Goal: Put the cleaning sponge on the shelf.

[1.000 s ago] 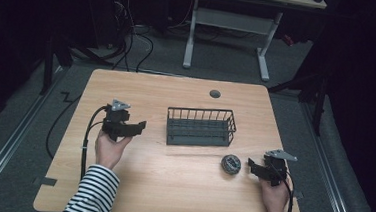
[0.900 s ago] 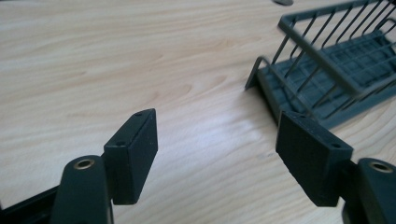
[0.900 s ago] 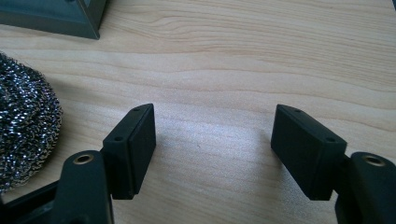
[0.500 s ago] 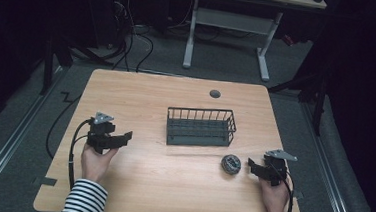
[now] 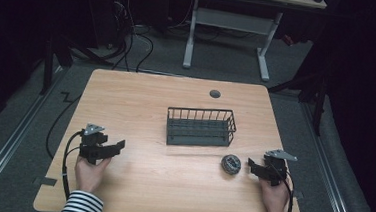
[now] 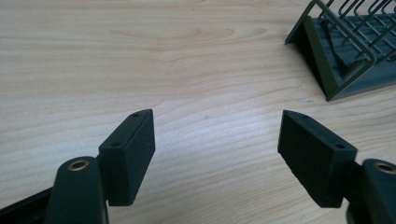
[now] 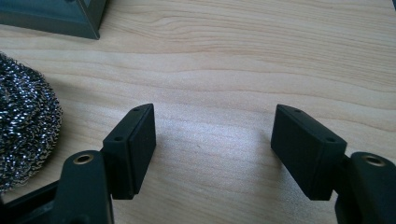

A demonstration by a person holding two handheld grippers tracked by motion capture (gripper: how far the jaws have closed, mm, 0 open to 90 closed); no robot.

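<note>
Both grippers are low over the wooden table [image 5: 140,107] right now, one at each near corner, each held in a hand that comes out of a striped sleeve [image 5: 82,208]. The left gripper [image 5: 118,146] sits at the near left, pointing across toward the wire basket [image 5: 200,127], and its jaws have just been opening — in the left gripper view they stand wide apart with bare wood between them and nothing in the gap. Released, plainly.

Over on the right, the right gripper [image 5: 250,165] points inward at the steel wool scourer [image 5: 231,163], which lies on the table just in front of the basket's near right corner. The scourer sits just beside the jaw tips, not between them. The right gripper view bears that out: the jaws are spread wide over bare wood, and the scourer [image 7: 25,121] lies off to the left of the left jaw, a tight coil of shiny wire. Whether that jaw brushes the scourer is hard to say from here — it looks close but apart.

The basket stands upright in the middle of the table, dark wire with a solid base. In the left gripper view, its corner [image 6: 341,56] rises at the upper right, well apart from the jaws. A small round grey grommet [image 5: 215,93] sits on the far side of the table, beyond the basket. Cables trail from both grippers toward the near edge.
</note>
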